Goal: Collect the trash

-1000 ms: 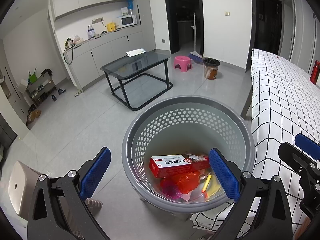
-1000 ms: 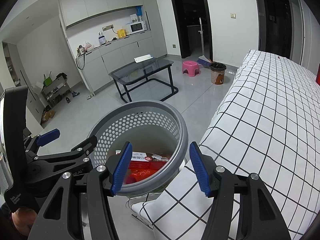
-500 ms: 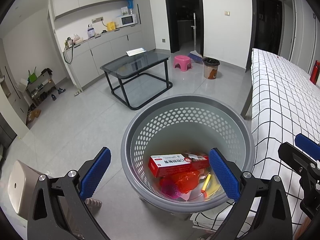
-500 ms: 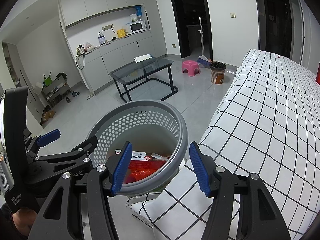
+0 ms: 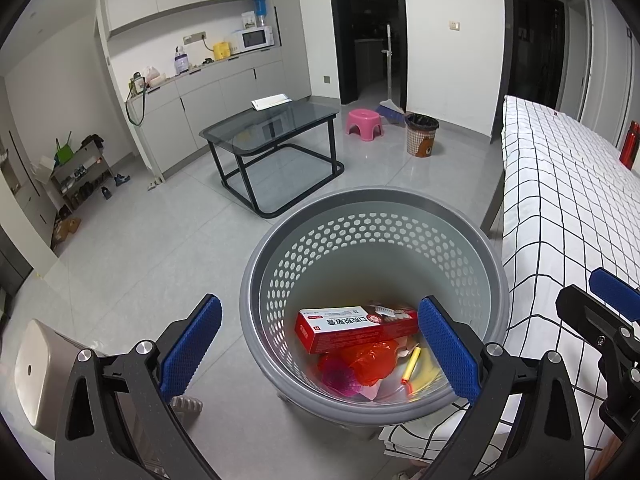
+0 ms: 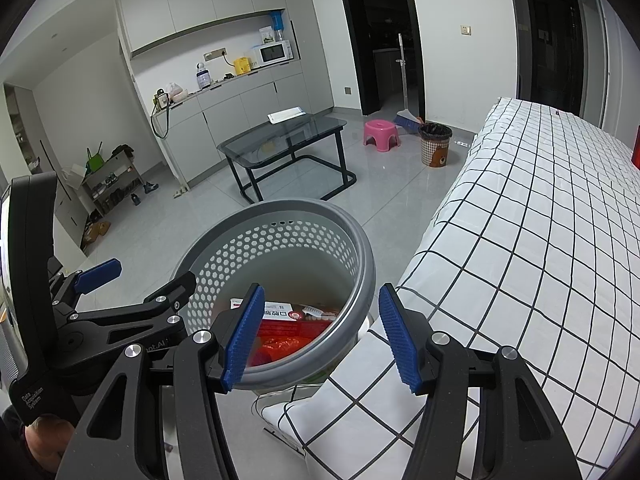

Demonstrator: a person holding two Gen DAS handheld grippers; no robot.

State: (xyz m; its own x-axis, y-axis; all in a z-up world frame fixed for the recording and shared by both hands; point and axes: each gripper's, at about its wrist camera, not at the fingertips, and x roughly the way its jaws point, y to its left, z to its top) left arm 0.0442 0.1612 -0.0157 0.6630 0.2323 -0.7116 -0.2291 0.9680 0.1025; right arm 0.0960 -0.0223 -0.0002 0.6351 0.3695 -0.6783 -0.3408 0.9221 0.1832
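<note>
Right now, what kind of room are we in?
Likely a small studio flat: a bed with a checked sheet, a counter with a microwave, and a glass table all share one tiled room.

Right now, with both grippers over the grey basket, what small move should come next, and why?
Probably lift both away to look for more trash. The left gripper and right gripper stand open and empty, while the red box and red bag already lie inside the grey basket.

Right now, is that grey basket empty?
No, the grey basket holds a red box, red plastic and other scraps.
</note>
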